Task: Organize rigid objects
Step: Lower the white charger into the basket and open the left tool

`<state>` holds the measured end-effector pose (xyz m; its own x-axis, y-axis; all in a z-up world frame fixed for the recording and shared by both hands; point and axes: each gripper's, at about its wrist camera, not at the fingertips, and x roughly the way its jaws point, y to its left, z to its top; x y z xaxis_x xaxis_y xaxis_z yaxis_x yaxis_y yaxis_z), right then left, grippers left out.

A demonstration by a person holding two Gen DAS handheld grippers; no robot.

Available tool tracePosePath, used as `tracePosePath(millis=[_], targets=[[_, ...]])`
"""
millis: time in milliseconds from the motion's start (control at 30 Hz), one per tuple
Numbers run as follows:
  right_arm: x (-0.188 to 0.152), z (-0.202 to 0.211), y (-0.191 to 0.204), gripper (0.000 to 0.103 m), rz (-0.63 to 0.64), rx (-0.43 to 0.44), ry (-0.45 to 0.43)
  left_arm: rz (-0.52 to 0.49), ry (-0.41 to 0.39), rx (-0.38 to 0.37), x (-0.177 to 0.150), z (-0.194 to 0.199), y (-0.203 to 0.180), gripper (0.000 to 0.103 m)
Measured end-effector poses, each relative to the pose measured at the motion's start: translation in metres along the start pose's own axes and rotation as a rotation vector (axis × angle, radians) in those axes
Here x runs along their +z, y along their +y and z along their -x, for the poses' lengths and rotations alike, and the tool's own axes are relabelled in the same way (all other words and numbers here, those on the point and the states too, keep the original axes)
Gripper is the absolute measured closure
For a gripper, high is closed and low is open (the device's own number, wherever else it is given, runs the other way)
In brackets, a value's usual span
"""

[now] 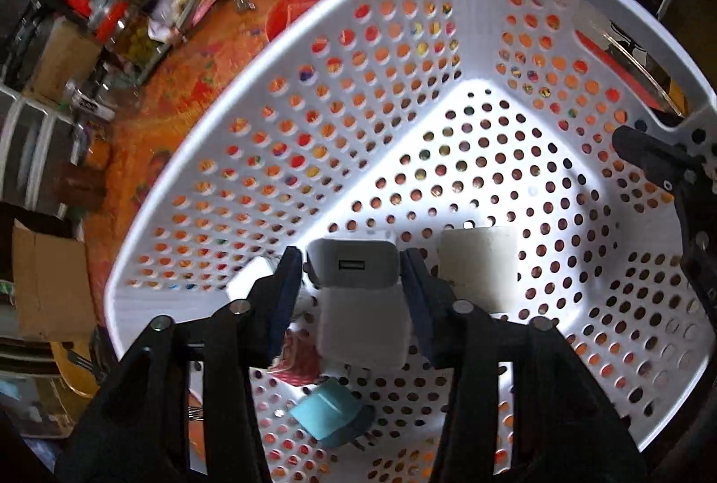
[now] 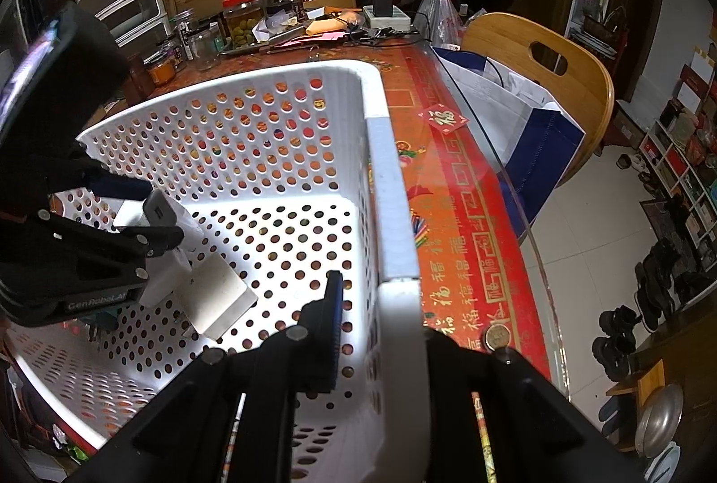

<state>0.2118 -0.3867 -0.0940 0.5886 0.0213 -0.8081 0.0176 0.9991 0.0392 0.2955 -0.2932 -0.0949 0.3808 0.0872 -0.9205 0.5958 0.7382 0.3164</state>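
A white perforated plastic basket (image 1: 313,35) sits on the orange-red table. My left gripper (image 1: 352,272) is inside it, shut on a white USB charger (image 1: 354,268) whose port faces the camera; the same charger shows in the right wrist view (image 2: 154,209). Another white charger block (image 1: 477,268) lies on the basket floor to its right, also in the right wrist view (image 2: 219,295). A teal plug (image 1: 329,411) lies below the held charger. My right gripper (image 2: 381,326) is shut on the basket's side wall (image 2: 390,214), one finger inside, one outside.
Jars, a power strip and papers (image 2: 251,21) crowd the table's far edge. A glass table edge (image 2: 515,191), a wooden chair (image 2: 546,79) and a blue-white bag (image 2: 529,124) stand to the right. A coin (image 2: 495,337) lies near the basket.
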Motion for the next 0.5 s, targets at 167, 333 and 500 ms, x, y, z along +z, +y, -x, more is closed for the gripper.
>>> tracePosePath(millis=[167, 333, 500], targets=[[0.0, 0.0, -0.002, 0.089, 0.0, 0.001, -0.001, 0.059, -0.179, 0.027, -0.026, 0.045, 0.023, 0.016], [0.0, 0.001, -0.002, 0.089, 0.001, 0.002, 0.001, 0.26, -0.354, 0.038, -0.101, 0.093, 0.098, 0.001], [0.001, 0.001, -0.002, 0.089, 0.005, 0.0, 0.004, 0.525, -0.334, 0.072, -0.192, 0.067, 0.179, 0.0]])
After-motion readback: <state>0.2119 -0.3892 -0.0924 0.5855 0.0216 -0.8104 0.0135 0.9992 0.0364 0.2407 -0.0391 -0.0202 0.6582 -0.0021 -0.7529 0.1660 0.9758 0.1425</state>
